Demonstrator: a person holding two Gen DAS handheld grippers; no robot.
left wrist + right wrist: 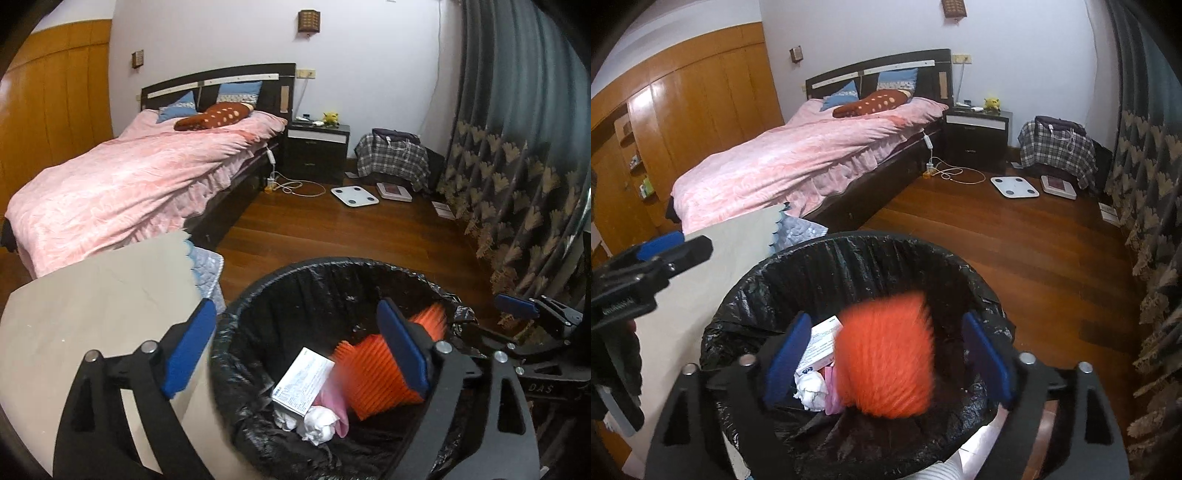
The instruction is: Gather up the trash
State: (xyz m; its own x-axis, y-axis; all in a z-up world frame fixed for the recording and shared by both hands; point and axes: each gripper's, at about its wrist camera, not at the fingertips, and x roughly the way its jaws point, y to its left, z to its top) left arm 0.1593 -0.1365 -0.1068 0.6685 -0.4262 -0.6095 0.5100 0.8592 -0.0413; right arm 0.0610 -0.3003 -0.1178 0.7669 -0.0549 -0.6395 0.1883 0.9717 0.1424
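Note:
A bin lined with a black bag stands on the floor below both grippers. Inside lie a white printed paper, a white crumpled tissue and something pink. An orange pleated item is blurred between the open jaws of my right gripper, over the bin; no pad touches it. My left gripper is open and empty over the bin's left rim. The right gripper's finger also shows in the left wrist view.
A bed with a pink cover lies to the left. A beige cloth-covered surface adjoins the bin. A nightstand, plaid bag, two scales and a curtain edge the wooden floor.

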